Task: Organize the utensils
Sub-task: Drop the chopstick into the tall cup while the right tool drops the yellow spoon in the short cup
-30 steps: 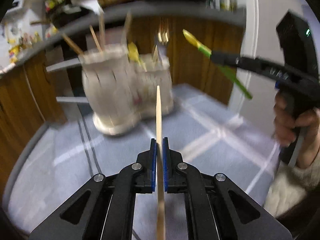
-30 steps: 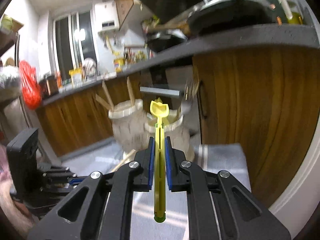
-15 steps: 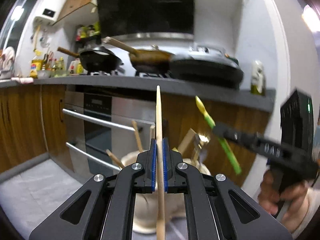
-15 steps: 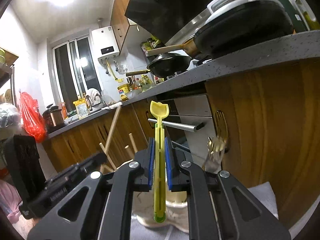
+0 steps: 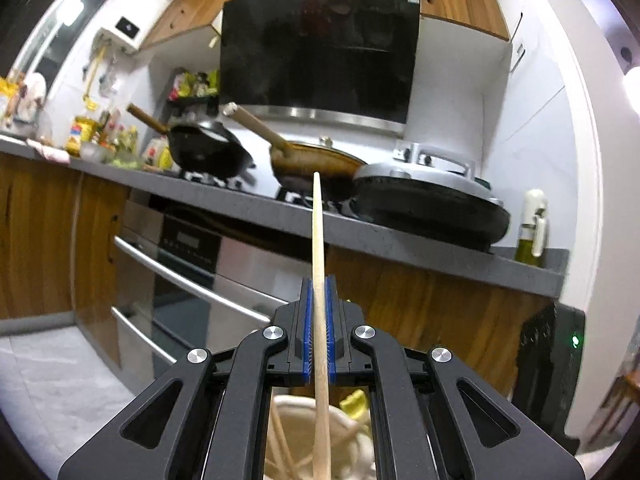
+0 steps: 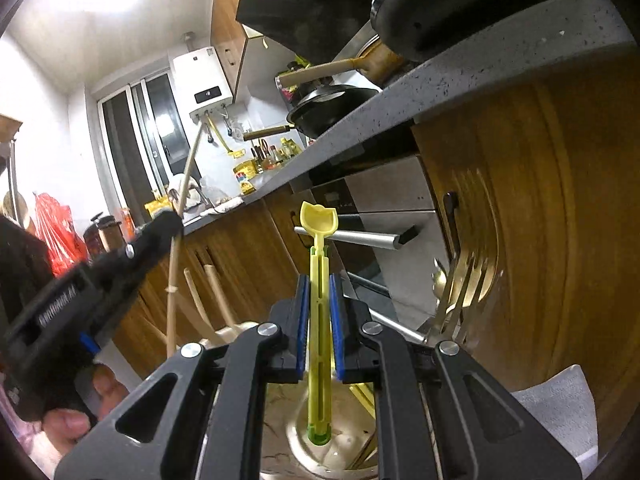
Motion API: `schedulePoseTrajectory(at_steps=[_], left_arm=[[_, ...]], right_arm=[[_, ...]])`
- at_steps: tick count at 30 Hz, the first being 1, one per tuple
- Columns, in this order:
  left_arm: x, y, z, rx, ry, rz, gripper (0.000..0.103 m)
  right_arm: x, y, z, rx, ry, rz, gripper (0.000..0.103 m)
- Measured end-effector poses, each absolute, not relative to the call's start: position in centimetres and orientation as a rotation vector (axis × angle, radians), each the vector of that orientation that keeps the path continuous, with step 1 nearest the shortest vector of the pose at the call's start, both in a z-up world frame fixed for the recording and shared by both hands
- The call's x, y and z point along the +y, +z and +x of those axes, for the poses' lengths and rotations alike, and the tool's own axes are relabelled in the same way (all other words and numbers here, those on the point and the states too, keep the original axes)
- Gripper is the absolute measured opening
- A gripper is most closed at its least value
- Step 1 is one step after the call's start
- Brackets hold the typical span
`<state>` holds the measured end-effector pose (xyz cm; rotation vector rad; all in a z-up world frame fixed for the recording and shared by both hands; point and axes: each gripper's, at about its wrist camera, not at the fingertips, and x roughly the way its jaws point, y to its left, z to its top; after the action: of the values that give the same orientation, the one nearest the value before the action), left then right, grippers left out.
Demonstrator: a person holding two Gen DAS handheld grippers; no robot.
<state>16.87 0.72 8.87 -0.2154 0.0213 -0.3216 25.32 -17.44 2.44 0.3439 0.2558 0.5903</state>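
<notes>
My left gripper point(image 5: 319, 320) is shut on a wooden chopstick point(image 5: 318, 240) held upright, its lower end inside the white holder point(image 5: 344, 428), where other chopsticks stand. My right gripper point(image 6: 319, 316) holds a yellow-green plastic utensil point(image 6: 319, 280) upright, its green end down in the holder's other cup point(image 6: 340, 448); the blue pads stand slightly off the handle. The left gripper also shows in the right wrist view point(image 6: 176, 216), with its chopstick point(image 6: 176, 248). Metal forks point(image 6: 464, 284) stand in the holder at right.
A wooden cabinet point(image 6: 540, 220) and grey counter edge point(image 5: 400, 236) stand close behind the holder. Pans point(image 5: 432, 204) sit on the stove above. An oven front with bar handles point(image 5: 192, 280) is at left. A grey cloth point(image 6: 560, 408) covers the surface.
Both grippers have tilted upward and lowered over the holder. The chopstick's end and the yellow utensil's end now reach into the cups. The right gripper's pads have loosened slightly.
</notes>
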Motion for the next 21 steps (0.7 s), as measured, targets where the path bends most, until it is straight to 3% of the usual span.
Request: schedulePoseTrajectory(at_steps=[21], left_arm=[[0.9, 7.0, 12.9, 0.058, -0.299, -0.097, 0.006]], right_arm=[[-17.3, 1.0, 21.9, 0.333, 0.533, 0.195, 0.010]])
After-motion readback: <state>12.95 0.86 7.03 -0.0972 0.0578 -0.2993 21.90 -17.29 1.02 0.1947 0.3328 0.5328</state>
